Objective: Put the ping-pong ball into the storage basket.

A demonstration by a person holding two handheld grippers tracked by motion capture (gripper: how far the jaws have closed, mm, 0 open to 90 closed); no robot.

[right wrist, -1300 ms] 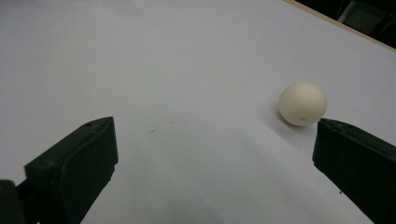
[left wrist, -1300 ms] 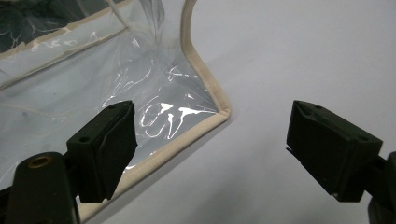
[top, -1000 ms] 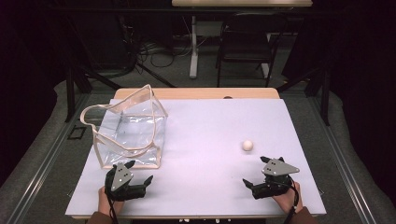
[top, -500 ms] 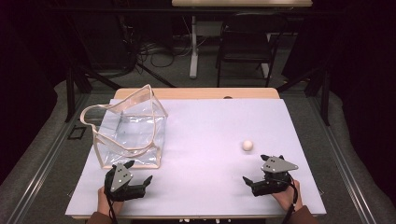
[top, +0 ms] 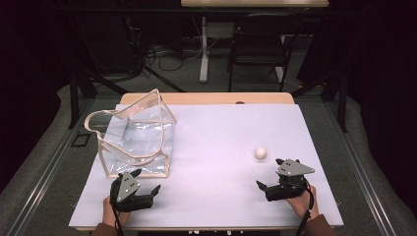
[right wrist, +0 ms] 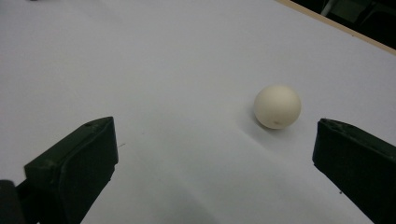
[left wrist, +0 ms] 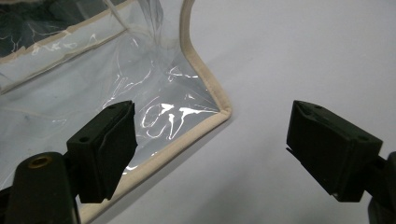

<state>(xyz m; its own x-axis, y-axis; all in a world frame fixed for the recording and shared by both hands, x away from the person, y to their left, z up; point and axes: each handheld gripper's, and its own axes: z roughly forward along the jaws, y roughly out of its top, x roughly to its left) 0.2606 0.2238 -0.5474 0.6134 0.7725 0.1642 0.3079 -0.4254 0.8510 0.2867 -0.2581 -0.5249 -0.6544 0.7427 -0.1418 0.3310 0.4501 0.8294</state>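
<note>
A clear plastic bag with beige trim and handles stands open on the left of the white table. A small cream ball lies on the right side. My left gripper sits just in front of the bag's near right corner, open and holding nothing. In the left gripper view that bag corner lies ahead between the spread jaws of the left gripper. My right gripper is open, a short way in front of the ball. In the right gripper view the ball rests ahead of the right gripper, nearer its right jaw.
The table's wooden far edge shows beyond the white top. Past it stand a dark chair and table legs among cables on the floor. Black drapes close in both sides.
My right gripper has edged slightly forward toward the ball. The left gripper, the bag and the ball have stayed put.
</note>
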